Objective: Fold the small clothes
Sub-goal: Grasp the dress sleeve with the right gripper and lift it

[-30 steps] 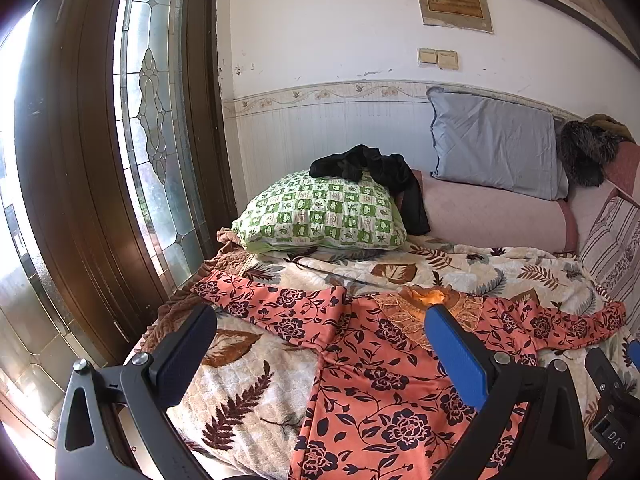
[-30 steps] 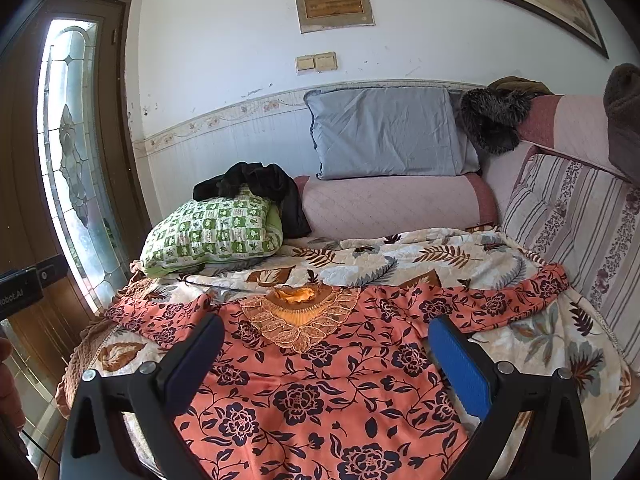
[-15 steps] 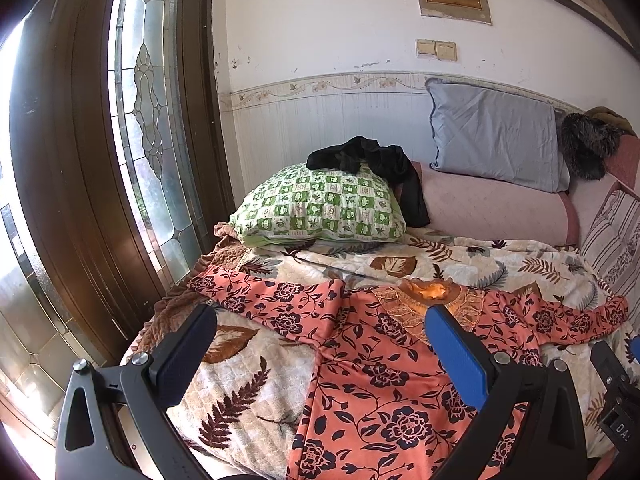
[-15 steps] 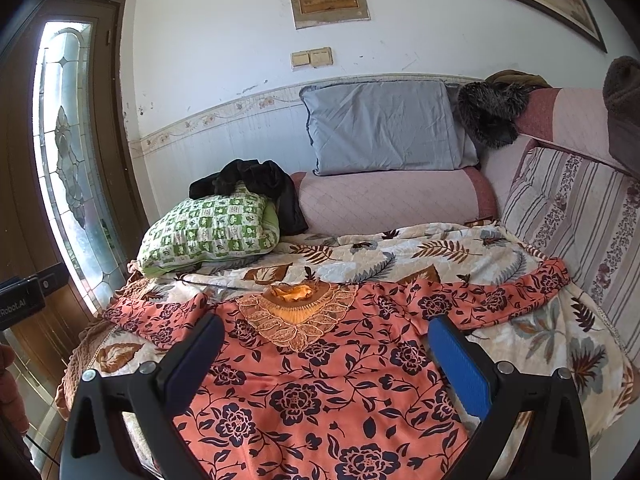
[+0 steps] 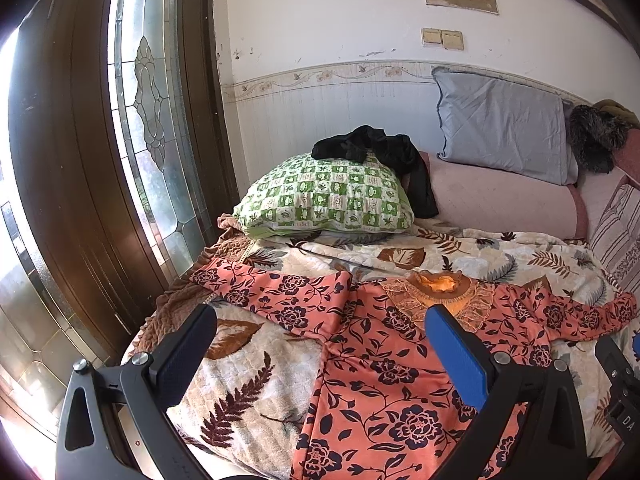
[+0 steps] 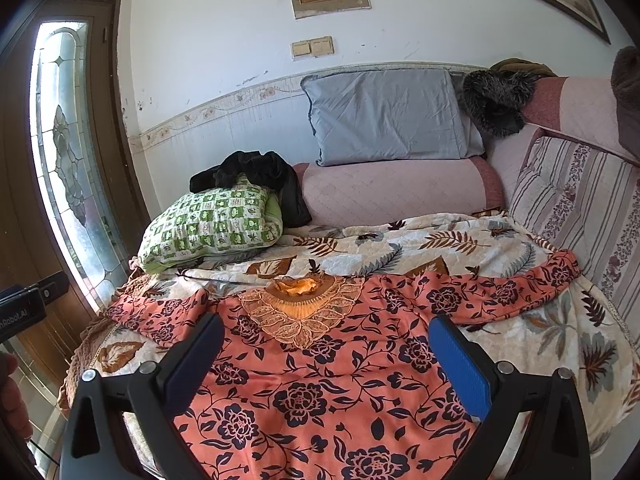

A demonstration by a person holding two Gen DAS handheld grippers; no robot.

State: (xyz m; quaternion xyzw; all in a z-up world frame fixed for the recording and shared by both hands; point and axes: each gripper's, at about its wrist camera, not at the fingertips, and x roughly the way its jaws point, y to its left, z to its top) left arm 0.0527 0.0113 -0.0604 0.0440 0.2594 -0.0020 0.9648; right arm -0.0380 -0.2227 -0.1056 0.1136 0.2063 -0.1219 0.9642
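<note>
Left wrist: my left gripper (image 5: 320, 344) is spread wide, nothing in it, above the coral floral dress (image 5: 384, 364), which lies flat on the leaf-print blanket (image 5: 248, 392), sleeves out. Right wrist: right gripper (image 6: 324, 344) also wide apart and empty, over the dress (image 6: 320, 392) body, below its lace collar (image 6: 300, 312). Green checked pillow (image 6: 212, 228) behind.

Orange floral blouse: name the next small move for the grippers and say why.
Probably lower the left gripper onto the left sleeve to fold it inward. The orange floral blouse lies flat with both sleeves spread over the leaf-print blanket, and both grippers hang open, holding nothing.
</note>
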